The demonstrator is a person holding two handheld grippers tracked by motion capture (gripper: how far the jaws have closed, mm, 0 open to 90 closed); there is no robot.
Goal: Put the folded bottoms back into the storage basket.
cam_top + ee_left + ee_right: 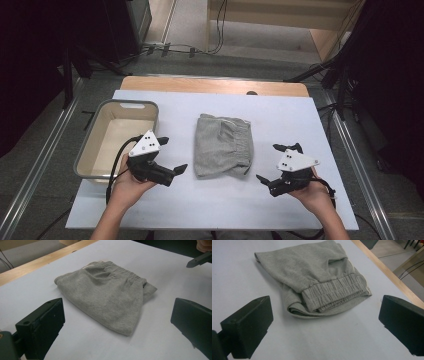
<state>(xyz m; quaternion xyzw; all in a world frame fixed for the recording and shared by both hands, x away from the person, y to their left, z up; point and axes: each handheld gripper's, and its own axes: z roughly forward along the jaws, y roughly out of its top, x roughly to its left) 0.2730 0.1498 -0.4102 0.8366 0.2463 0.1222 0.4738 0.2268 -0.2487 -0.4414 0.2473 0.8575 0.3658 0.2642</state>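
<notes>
Squarely between left tool (171,155), right tool (275,162), folded grey shorts (222,145), perhaps sweatpants

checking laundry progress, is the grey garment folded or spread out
Folded: the grey fleece garment lies as a compact layered bundle, its elastic waistband doubled over on top.

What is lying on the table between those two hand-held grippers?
A folded grey garment lies between the left hand-held gripper and right hand-held gripper, seen in the high view.

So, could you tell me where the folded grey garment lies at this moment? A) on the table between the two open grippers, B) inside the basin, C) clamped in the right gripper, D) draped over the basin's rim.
A: the folded grey garment lies flat on the table, with the left gripper and right gripper open on either side, both apart from it.
</notes>
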